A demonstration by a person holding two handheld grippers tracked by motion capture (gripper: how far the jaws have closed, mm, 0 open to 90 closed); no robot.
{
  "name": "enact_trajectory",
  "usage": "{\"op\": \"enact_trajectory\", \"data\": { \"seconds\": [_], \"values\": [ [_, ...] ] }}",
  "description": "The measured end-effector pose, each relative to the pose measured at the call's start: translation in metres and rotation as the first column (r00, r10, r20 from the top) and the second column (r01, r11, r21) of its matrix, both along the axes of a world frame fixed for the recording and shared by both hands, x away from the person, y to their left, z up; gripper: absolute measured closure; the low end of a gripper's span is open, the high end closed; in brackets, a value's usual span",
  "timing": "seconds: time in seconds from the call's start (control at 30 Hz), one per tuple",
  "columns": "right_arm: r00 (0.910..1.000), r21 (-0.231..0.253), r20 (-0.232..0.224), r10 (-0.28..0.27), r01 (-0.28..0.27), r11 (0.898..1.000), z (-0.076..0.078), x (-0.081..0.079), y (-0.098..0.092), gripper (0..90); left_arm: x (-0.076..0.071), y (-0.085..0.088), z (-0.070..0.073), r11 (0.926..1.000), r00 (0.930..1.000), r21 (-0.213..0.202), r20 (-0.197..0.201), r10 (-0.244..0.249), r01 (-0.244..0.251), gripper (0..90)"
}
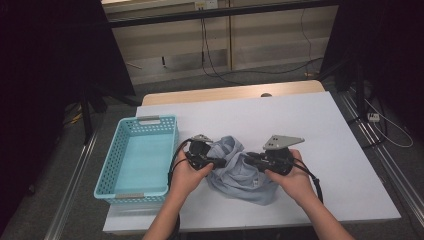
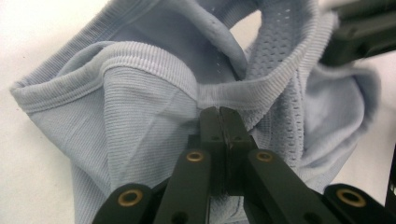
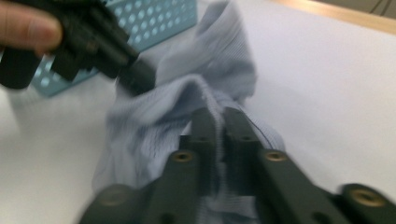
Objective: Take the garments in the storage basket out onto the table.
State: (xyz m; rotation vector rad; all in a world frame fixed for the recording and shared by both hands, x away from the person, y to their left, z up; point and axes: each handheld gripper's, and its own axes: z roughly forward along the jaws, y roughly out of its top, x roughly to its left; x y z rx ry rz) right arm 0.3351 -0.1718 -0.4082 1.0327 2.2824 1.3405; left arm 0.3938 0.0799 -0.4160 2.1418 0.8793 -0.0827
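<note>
A crumpled pale blue garment (image 1: pixel 239 170) lies on the white table top (image 1: pixel 310 130), between my two hands. My left gripper (image 1: pixel 221 162) bites its left side; in the left gripper view the jaws (image 2: pixel 219 112) are shut on the ribbed hem of the pale blue garment (image 2: pixel 140 112). My right gripper (image 1: pixel 246 159) grips from the right; in the right gripper view its jaws (image 3: pixel 215 114) are shut on a raised fold of the pale blue garment (image 3: pixel 154 126). The two gripper tips point toward each other, a short gap apart.
A light blue plastic basket (image 1: pixel 116 159) stands just left of the garment, at the table's left edge; its corner (image 3: pixel 154 18) lies behind the left gripper. Bare white table stretches to the right and behind. Cables cross the floor past the far edge.
</note>
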Motion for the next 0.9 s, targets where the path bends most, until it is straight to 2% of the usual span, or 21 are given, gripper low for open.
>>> {"op": "enact_trajectory", "data": {
  "seconds": [0.03,0.13,0.33,0.53,0.7,0.83,0.9],
  "values": [
    [0.9999,-0.003,-0.007,0.012,-0.012,1.0,-0.006,-0.004,-0.001,86.5,0.0,0.0,0.001,1.0,1.0,0.005,0.001,-0.002,0.002,89.8],
    [0.9998,-0.004,0.004,0.02,-0.02,1.0,-0.009,-0.008,-0.001,86.9,0.0,0.001,0.002,1.0,1.0,0.0,0.002,0.001,-0.001,89.6],
    [0.9987,-0.038,0.021,0.047,-0.046,0.998,-0.018,-0.019,0.002,87.1,0.001,0.003,0.003,0.9999,0.9999,-0.009,0.0,0.014,-0.014,89.3],
    [0.9991,-0.02,0.023,0.035,-0.034,0.999,-0.023,-0.021,0.003,87.0,0.001,0.004,0.004,0.9997,0.9999,-0.022,-0.005,0.009,-0.01,86.4],
    [0.9989,-0.026,0.028,0.038,-0.037,0.999,-0.021,-0.021,0.005,87.1,0.002,0.004,0.009,0.9986,1.0,-0.054,0.004,0.003,-0.003,76.4],
    [0.9986,-0.024,0.023,0.047,-0.047,0.999,-0.022,-0.022,0.007,87.1,0.001,0.005,0.016,0.9965,0.9995,-0.084,0.03,0.002,0.001,65.5],
    [0.9982,-0.028,0.023,0.056,-0.055,0.998,-0.023,-0.022,0.01,87.1,0.001,0.006,0.019,0.9949,0.9996,-0.101,0.027,-0.002,0.005,60.3]
  ]
}}
